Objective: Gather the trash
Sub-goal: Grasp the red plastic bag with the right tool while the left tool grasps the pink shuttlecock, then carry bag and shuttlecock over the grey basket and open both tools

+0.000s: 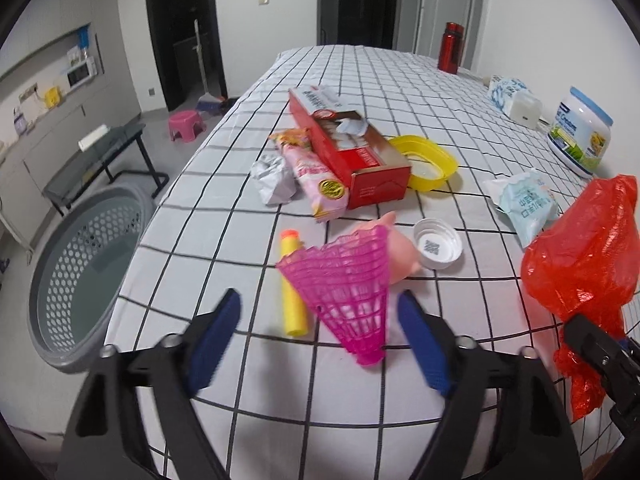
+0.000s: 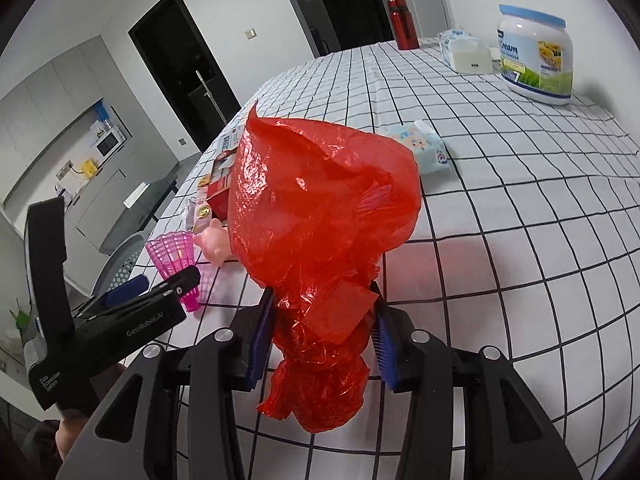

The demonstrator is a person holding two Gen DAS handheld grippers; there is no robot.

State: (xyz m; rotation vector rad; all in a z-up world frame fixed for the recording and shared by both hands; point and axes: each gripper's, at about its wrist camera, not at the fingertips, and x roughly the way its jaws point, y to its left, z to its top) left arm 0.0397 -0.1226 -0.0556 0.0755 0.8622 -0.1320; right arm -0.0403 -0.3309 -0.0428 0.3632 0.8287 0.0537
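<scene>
My left gripper (image 1: 319, 298) is open over the checked tablecloth (image 1: 224, 184). A pink plastic shuttlecock (image 1: 348, 280) lies between its blue pads, which do not touch it. A yellow foam dart (image 1: 294, 296) lies just left of the shuttlecock, and a pink pig toy (image 1: 400, 252) and a white bottle cap (image 1: 438, 248) sit behind it. My right gripper (image 2: 322, 292) is shut on the neck of a red plastic bag (image 2: 320, 192), which bulges above the fingers. In the left wrist view the red bag (image 1: 584, 248) hangs at the right edge.
Farther back lie crumpled paper (image 1: 272, 176), a pink snack wrapper (image 1: 320, 176), a red box (image 1: 352, 148), a yellow lid (image 1: 428, 160) and a wipes pack (image 1: 524, 204). A large jar (image 1: 580, 132) and a red bottle (image 1: 452, 46) stand at the far right. A grey perforated basket (image 1: 80, 280) stands on the floor left of the table.
</scene>
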